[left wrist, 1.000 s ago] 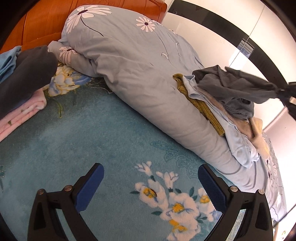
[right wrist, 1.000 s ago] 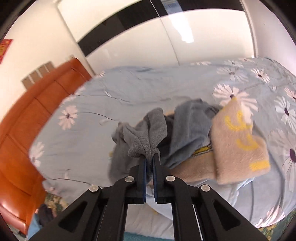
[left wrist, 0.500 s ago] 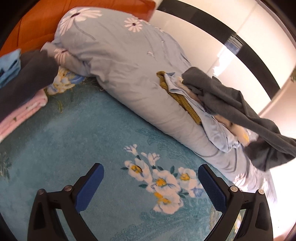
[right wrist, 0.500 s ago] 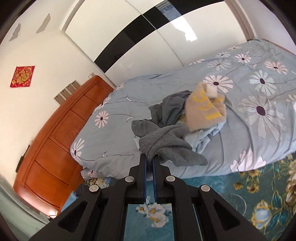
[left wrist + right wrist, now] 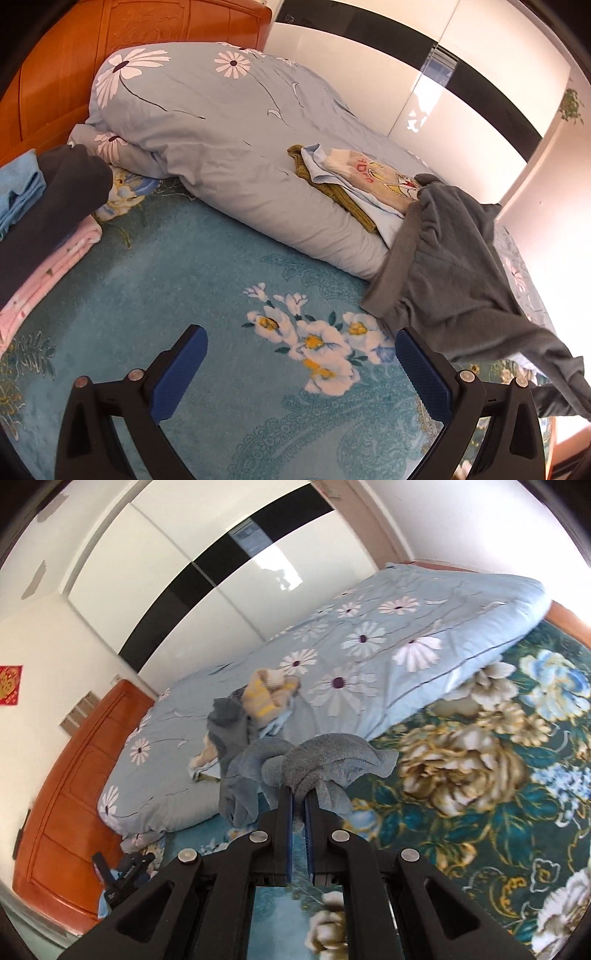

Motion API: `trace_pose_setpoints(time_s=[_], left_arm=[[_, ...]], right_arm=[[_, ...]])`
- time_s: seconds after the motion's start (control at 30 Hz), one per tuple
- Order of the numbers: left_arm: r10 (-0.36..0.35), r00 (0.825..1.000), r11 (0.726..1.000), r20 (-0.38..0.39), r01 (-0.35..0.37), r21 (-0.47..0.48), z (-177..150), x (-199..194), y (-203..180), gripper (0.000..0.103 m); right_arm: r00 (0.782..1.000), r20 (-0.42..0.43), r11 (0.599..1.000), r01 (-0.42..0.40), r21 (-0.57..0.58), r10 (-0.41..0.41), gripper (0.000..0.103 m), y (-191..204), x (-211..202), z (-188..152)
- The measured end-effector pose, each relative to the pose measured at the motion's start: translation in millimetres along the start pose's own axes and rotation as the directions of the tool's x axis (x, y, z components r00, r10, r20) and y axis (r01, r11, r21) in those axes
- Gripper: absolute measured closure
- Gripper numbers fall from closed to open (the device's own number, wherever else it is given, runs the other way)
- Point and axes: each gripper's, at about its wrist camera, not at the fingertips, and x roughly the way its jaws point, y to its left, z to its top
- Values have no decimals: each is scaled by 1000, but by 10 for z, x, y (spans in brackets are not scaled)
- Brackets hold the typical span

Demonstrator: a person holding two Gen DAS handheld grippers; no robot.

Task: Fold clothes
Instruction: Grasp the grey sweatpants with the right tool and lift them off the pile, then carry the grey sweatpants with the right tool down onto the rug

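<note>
Risk: the grey garment is hanging bunched from a single pinch point, so it is likely landing twisted on the teal floral bedspread; a trailing end is also lying against the unfolded pile on the duvet and could be dragging it off. The right hand-held gripper is clamping the garment, jaws nearly together. The left hand-held gripper is standing wide apart, holding nothing, over bare bedspread. Folded stack is sitting further left.

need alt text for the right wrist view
The right gripper is shut on a grey garment, holding it above a teal floral blanket. Behind lie a blue daisy duvet with a clothes pile and an orange headboard.
</note>
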Motion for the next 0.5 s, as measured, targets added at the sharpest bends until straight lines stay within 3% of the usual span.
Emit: trace_pose_setpoints(time_s=[0.13,0.33,0.43,0.5], left_arm=[[26,1000,999,-8,-26,33,-32,-29,-55,0],[21,999,999,-27,-20,49,-42,-59,-73,0],[33,999,998,-35,-31,62,-51,-42,-105,0],[43,998,996,-45,-39,80,-58,-17,-133,0]], right_arm=[[991,11,988,136,69,-137,98,-566,-19,-3],[959,-90,940,280,196,-268,98,-1443,338,-210],[934,-155,925,345,160,-322,97,-1546,541,-293],[929,-161,926,355,132,-333,97,-1518,604,-320]])
